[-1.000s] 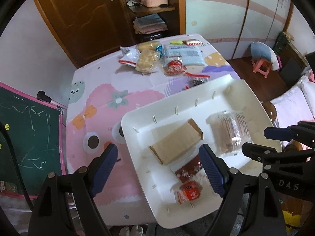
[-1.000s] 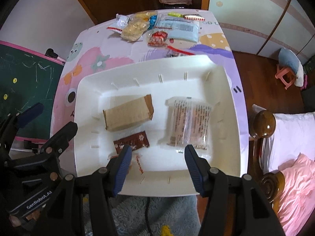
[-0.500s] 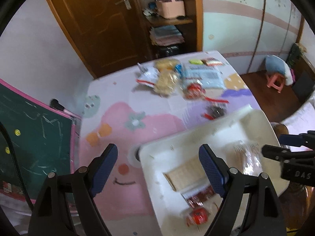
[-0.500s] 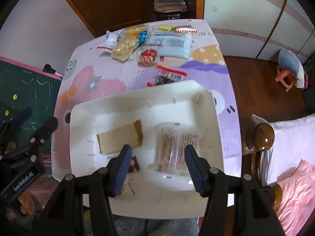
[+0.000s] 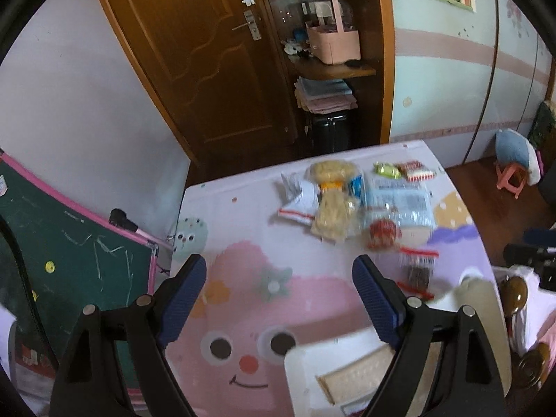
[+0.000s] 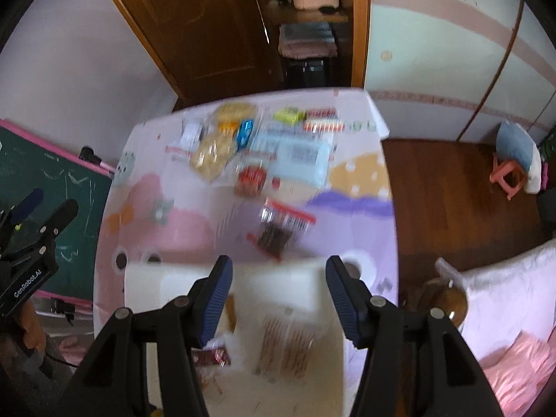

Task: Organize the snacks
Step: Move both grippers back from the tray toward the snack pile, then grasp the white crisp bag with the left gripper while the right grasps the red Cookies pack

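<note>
Table (image 5: 243,215) with a pink cartoon cloth fills both views, under and ahead of both tongs. White tray (image 6: 278,285) sits at the near edge, right below the right gripper (image 6: 276,299); in the left view only its corner (image 5: 312,358) shows, below and right of the left gripper (image 5: 279,299).

Left gripper: jaws spread wide, nothing between them, only cloth beneath. Right gripper: jaws apart at a medium gap, nothing clamped, hanging over the tray's far rim.

In the tray, from the right view: clear packet of brown biscuits (image 6: 285,347) just below and between the right fingertips, small dark-red packet (image 6: 212,356) under the left-hand finger. Brown cardboard packet (image 5: 358,371) shows in the left view, partly behind the left gripper's right-hand finger.

Loose snacks lie well ahead of both tongs at the far end of the table: pale blue pack (image 6: 295,154), yellow crisps bag (image 6: 212,153), red wrapped snack (image 6: 252,179), green sweet (image 6: 288,115), red-and-white bar (image 6: 321,121). Dark zip bag with a red strip (image 6: 281,229) is nearest, just ahead of the right gripper and just beyond the tray rim.

Right view is motion-blurred; small labels are unreadable.
</note>
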The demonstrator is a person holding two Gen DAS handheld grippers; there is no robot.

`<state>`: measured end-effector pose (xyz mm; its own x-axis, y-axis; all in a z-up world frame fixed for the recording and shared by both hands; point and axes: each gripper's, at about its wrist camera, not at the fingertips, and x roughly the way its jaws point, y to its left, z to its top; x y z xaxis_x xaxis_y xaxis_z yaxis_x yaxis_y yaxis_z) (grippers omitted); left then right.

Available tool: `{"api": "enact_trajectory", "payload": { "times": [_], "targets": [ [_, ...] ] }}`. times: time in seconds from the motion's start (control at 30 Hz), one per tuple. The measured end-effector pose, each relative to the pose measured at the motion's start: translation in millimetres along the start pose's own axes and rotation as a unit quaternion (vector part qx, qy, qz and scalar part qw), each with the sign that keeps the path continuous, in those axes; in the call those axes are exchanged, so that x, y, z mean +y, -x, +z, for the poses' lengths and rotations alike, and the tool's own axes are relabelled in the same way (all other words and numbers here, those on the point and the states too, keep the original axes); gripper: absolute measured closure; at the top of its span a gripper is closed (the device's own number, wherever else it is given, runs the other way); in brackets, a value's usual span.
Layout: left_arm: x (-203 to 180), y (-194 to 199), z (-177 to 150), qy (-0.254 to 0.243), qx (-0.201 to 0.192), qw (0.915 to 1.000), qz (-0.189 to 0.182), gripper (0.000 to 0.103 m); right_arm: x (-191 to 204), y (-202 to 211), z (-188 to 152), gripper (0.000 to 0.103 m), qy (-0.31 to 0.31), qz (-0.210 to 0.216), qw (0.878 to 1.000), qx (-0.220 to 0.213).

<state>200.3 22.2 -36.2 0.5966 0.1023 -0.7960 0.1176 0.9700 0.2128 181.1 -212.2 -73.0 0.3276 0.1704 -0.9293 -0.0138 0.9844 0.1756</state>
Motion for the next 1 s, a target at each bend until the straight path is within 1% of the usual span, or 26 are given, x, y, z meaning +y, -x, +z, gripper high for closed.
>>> {"api": "enact_trajectory", "payload": {
  "times": [0.1, 0.23, 0.27, 0.4, 0.5, 0.63, 0.73, 0.83, 0.93, 1.0],
  "targets": [
    [5.4, -14.9, 27.5, 0.01, 0.007, 0.9998, -0.013, 0.017, -10.6, 5.5, 33.8, 0.047, 0.007, -0.001, 1.0, -0.017],
    [7.9, -41.6, 64.0, 0.015, 0.018, 0.9996, -0.017, 0.017, -28.2, 1.8, 81.2, 0.047, 0.006, -0.002, 1.0, -0.031],
    [7.9, -51.2, 73.3, 0.015, 0.024, 0.9994, -0.019, 0.017, -34.1, -4.1, 95.9, 0.046, 0.003, -0.002, 1.0, -0.03],
    [8.3, -93.4, 102.6, 0.019, 0.051, 0.9978, -0.036, 0.017, -48.8, -33.6, 137.3, 0.045, -0.008, -0.001, 1.0, -0.014],
    [6.5, -135.5, 118.1, 0.024, 0.079, 0.9956, -0.045, 0.017, -53.2, -71.1, 164.2, 0.045, -0.013, -0.007, 1.0, 0.005],
    [3.5, -185.9, 123.0, 0.026, 0.116, 0.9915, -0.051, 0.017, -52.0, -122.0, 183.7, 0.045, -0.009, -0.004, 0.999, 0.038],
    [-0.6, -224.1, 120.4, 0.028, 0.142, 0.9886, -0.041, 0.017, -57.0, -165.8, 193.1, 0.045, -0.012, -0.01, 0.998, 0.069],
    [-2.3, -258.6, 112.8, 0.039, 0.167, 0.9843, -0.043, 0.017, -63.5, -196.9, 195.0, 0.045, -0.021, -0.012, 0.996, 0.088],
    [-2.6, -290.1, 103.2, 0.05, 0.191, 0.9797, -0.036, 0.017, -69.7, -226.3, 193.4, 0.045, -0.035, 0.003, 0.994, 0.108],
    [-3.7, -302.8, 98.8, 0.058, 0.201, 0.977, -0.039, 0.017, -72.2, -238.4, 192.3, 0.045, -0.042, 0.012, 0.992, 0.116]
  ]
}}
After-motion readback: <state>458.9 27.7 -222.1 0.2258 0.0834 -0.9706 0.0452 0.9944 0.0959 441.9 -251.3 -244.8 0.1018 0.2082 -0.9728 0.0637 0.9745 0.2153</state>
